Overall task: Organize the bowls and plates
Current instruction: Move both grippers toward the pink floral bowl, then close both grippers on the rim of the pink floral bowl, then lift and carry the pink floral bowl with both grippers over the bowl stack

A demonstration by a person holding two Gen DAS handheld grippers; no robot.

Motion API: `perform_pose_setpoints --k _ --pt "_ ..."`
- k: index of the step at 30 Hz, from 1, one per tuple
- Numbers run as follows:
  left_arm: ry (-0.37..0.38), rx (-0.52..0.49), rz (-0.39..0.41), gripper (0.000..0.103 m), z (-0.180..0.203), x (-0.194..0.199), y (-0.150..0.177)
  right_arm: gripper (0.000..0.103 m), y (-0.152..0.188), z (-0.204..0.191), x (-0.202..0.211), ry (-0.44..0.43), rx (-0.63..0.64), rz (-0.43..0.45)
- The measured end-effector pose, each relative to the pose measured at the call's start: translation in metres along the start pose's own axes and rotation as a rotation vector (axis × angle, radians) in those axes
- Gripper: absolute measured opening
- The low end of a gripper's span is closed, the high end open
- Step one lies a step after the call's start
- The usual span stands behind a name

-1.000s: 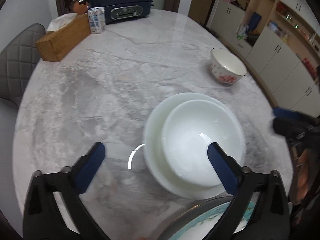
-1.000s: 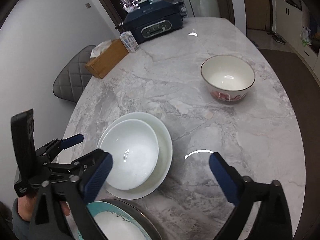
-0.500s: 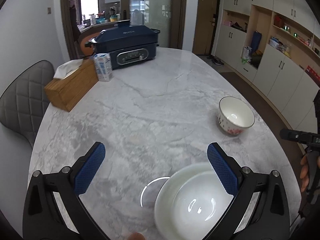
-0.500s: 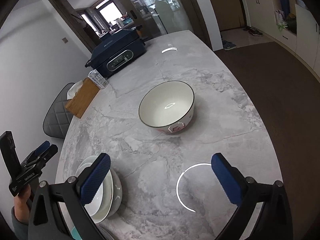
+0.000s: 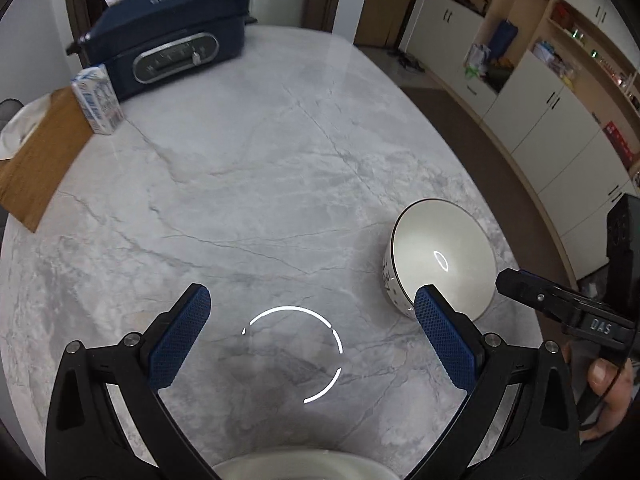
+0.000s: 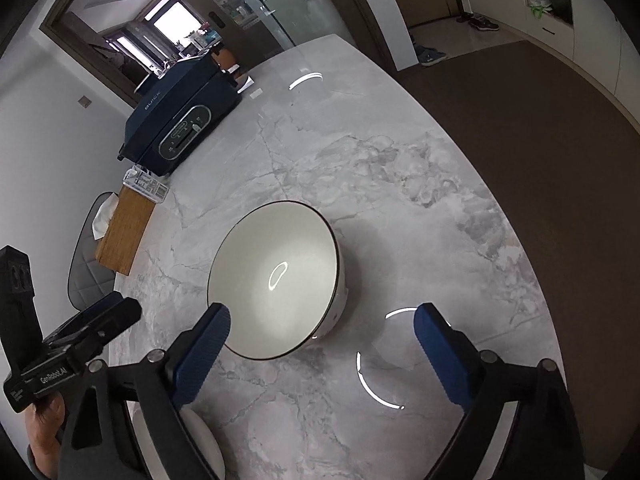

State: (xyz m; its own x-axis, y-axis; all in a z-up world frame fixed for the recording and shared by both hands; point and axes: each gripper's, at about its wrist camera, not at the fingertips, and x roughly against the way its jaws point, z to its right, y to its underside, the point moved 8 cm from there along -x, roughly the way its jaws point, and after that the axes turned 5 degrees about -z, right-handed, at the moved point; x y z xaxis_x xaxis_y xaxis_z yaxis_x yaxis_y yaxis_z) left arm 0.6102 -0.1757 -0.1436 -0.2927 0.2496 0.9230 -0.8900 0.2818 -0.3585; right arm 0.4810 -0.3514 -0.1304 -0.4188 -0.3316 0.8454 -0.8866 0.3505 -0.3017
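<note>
The bowl (image 6: 276, 284) stands upright on the marble table (image 6: 400, 200), near its right edge, white inside with a dark rim and a pattern on its outer wall. Everything else is placed from it.

The right gripper (image 6: 320, 334) hangs just in front of the bowl, angled down. Its jaws stand wide apart and have just been closing a little; the left pad overlaps the bowl's near rim in this view, the right pad is over bare marble beside it, and neither pad presses on the bowl.

The left gripper (image 5: 308, 332) hovers over bare marble to the left of the bowl (image 5: 440, 264), jaws wide apart with nothing between them. Its right pad sits just in front of the bowl's near side; contact cannot be told.

A white plate's (image 5: 296, 466) rim shows at the near edge, well in front of the bowl. Far behind it, to the left, sit a blue cooker (image 5: 168, 40), a carton (image 5: 98, 98) and a tissue box (image 5: 40, 156).
</note>
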Motion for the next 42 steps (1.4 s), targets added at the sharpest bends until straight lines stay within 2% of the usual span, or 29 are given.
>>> perform_pose_setpoints --k 7,12,13,14,16,21,22,25,27,30,35,42 --pt "0.018 -0.016 -0.035 0.102 0.017 -0.042 -0.013 0.078 -0.006 0.006 -0.017 0.009 -0.003 -0.034" --pt "0.002 -0.035 -0.05 0.1 0.023 -0.061 -0.013 0.073 -0.011 0.005 -0.022 -0.007 -0.002 -0.043" --pt "0.007 -0.03 -0.05 0.095 0.023 -0.063 -0.014 0.071 -0.012 0.003 -0.023 -0.005 0.005 -0.045" --pt "0.013 -0.026 -0.049 0.085 0.024 -0.064 -0.013 0.069 -0.012 0.002 -0.024 -0.004 0.011 -0.047" --pt "0.013 -0.024 -0.059 0.074 0.024 -0.068 -0.013 0.065 -0.013 0.0 -0.026 0.007 0.023 -0.051" --pt "0.027 -0.024 -0.089 0.073 0.028 -0.084 -0.011 0.063 -0.015 0.003 -0.033 0.009 0.012 -0.065" --pt "0.031 -0.019 -0.087 0.073 0.028 -0.085 -0.011 0.057 -0.015 0.003 -0.034 0.012 0.012 -0.065" --pt "0.054 -0.013 -0.097 0.048 0.03 -0.087 -0.011 0.043 -0.015 0.005 -0.039 0.014 0.016 -0.078" --pt "0.057 -0.026 -0.098 0.042 0.033 -0.087 -0.01 0.037 -0.016 0.005 -0.043 0.016 0.014 -0.084" --pt "0.067 -0.035 -0.108 0.03 0.039 -0.088 -0.008 0.019 -0.015 0.004 -0.045 0.017 0.02 -0.089" --pt "0.071 -0.065 -0.122 0.007 0.053 -0.09 -0.005 0.018 -0.014 0.003 -0.046 0.029 0.032 -0.093" --pt "0.076 -0.059 -0.131 0.008 0.056 -0.089 0.0 0.016 -0.015 0.005 -0.045 0.029 0.012 -0.09"
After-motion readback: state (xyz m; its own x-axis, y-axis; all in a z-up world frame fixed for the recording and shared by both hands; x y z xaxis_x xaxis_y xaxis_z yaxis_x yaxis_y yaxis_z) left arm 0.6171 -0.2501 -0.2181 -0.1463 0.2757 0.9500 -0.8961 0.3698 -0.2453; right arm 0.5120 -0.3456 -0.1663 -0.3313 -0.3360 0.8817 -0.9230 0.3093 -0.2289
